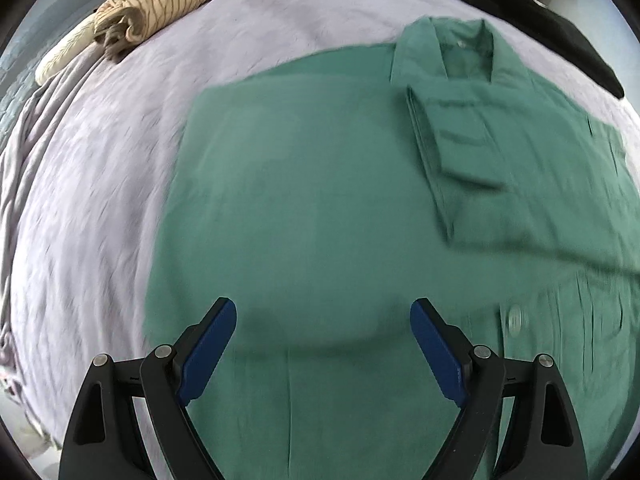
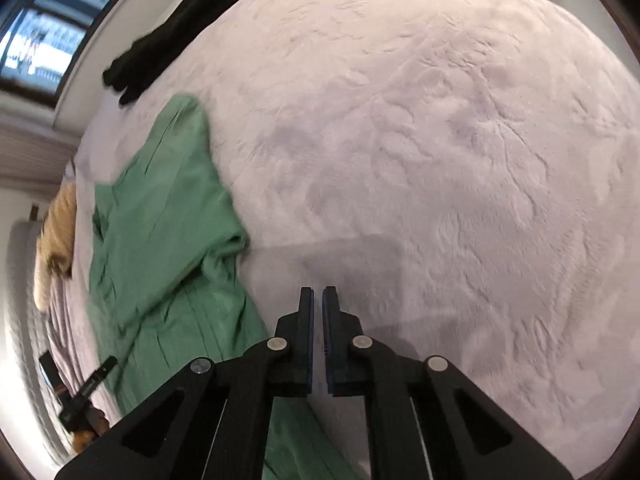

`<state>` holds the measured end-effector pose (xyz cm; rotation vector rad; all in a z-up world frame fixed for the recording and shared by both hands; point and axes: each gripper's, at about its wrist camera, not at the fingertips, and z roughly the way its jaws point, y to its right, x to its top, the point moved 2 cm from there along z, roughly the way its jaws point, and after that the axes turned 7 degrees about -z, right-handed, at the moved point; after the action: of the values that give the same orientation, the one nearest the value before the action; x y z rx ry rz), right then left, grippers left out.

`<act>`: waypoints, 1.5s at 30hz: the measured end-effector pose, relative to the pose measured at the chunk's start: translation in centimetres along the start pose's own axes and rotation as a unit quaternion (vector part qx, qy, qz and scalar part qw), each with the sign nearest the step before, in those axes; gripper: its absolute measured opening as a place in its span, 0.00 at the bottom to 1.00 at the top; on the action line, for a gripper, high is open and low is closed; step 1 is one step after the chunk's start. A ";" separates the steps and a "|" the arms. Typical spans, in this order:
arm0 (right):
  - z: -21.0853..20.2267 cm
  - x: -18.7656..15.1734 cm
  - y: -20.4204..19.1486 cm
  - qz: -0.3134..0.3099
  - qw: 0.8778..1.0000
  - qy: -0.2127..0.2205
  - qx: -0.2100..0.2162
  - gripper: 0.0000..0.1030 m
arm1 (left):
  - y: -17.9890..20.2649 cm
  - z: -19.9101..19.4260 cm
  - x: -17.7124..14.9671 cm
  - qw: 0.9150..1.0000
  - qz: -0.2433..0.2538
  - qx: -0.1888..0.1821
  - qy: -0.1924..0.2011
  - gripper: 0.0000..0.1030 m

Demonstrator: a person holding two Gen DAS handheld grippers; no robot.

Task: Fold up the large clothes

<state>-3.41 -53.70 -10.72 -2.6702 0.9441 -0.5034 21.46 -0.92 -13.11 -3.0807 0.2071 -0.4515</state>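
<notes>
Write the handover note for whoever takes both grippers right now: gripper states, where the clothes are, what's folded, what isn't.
Left gripper: open, holding nothing, above the green shirt.
Right gripper: shut, nothing between its pads, over bare blanket beside the shirt's edge.
Green shirt: lies flat on the blanket, collar at the far end. One side is already folded in, with a sleeve laid back over it. The other side, seen in the right wrist view, is still loose and rumpled.
Left to do: fold that side in, then fold the shirt lengthwise.
Striped beige garment and black garment lie at the blanket's far edge.
</notes>
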 end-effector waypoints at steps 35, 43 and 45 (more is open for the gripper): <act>-7.5 -8.8 -10.8 -0.229 0.967 -0.112 0.012 1.00 | 3.6 -13.5 -11.9 0.998 -0.043 0.006 -0.045 1.00; -8.0 -9.3 -10.8 -0.227 0.966 -0.125 0.006 1.00 | 3.4 -15.2 -12.1 0.998 -0.054 0.015 -0.033 1.00; -8.1 -9.2 -10.8 -0.229 0.965 -0.123 0.008 1.00 | 3.4 -15.6 -12.2 0.998 -0.055 0.023 -0.026 1.00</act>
<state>-7.45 -40.65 -1.65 -2.8488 0.2473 -0.2527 5.01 -2.64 -1.79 -3.0656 0.0261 -0.3740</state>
